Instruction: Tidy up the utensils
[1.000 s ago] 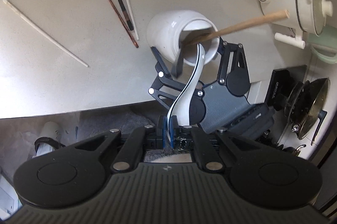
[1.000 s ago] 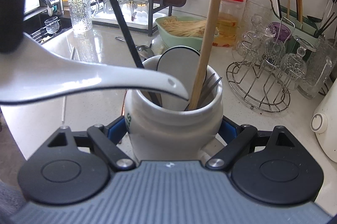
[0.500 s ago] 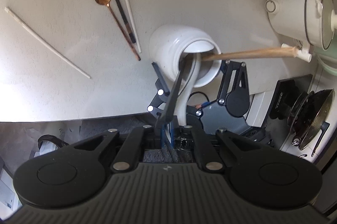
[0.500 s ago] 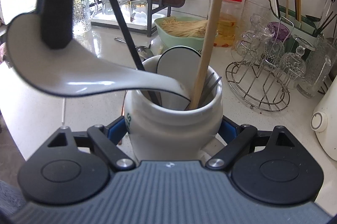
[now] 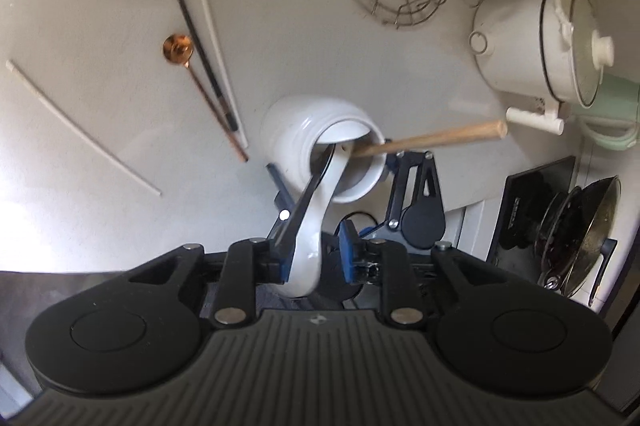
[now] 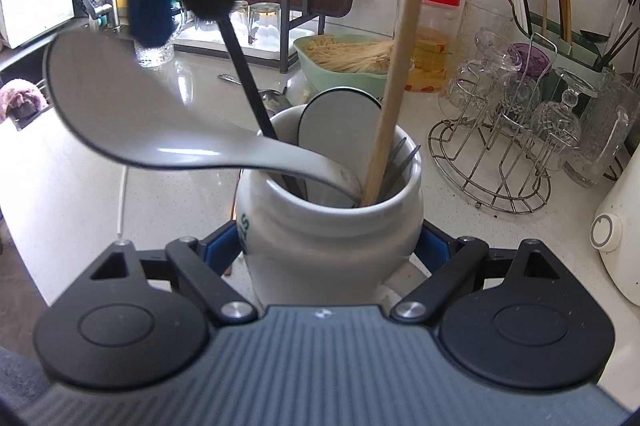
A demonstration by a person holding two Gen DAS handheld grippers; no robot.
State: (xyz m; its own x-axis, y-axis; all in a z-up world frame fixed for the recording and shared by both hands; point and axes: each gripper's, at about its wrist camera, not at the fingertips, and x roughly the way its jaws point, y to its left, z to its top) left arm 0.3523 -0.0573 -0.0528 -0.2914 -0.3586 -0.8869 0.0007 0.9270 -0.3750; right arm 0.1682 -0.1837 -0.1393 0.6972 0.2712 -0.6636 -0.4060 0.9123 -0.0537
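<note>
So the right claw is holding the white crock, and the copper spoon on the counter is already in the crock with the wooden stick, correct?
Not quite. The copper spoon lies on the counter, outside the crock, as the left wrist view shows. The rest holds: the right claw holds the white crock, and the wooden stick stands in it.

Glossy white ceramic jar (image 6: pixel 328 226) and spoon (image 6: pixel 160 122), matt wooden stick (image 6: pixel 400 66), on a smooth speckled stone desk (image 5: pixel 320 46).
</note>
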